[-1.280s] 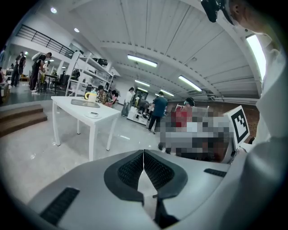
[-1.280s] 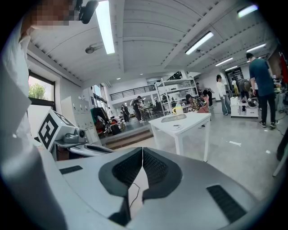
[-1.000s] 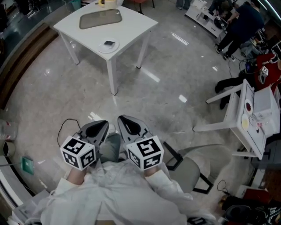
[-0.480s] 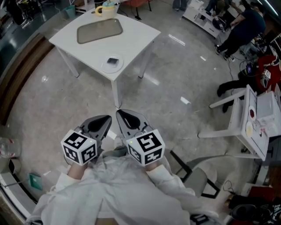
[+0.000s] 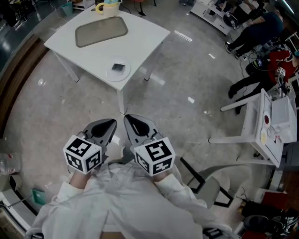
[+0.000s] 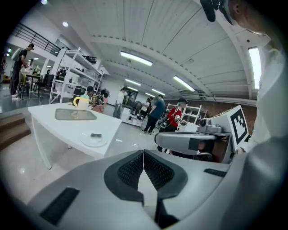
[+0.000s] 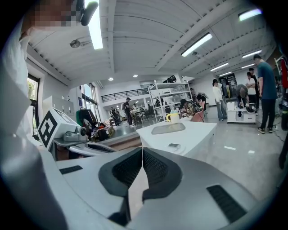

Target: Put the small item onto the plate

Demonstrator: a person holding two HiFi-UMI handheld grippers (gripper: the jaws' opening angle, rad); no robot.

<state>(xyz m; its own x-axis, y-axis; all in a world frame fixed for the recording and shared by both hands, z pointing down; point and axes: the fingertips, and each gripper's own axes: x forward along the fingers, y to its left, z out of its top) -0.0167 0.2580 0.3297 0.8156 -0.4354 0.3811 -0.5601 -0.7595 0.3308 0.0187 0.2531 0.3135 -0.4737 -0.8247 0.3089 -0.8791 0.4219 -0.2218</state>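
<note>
Approach is in hand: left gripper (image 5: 111, 124) and right gripper (image 5: 128, 120), jaws closed and empty, are well short of the table (image 5: 145, 32); next, reach the plate (image 5: 112, 75).

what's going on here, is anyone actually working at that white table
Not right now. A person holds the left gripper and the right gripper close to the body, both shut with nothing between the jaws. The white table stands across the floor, out of their touch. On it, a small dark item already lies on the plate near the corner, beside a grey tray and a yellow mug.
</note>
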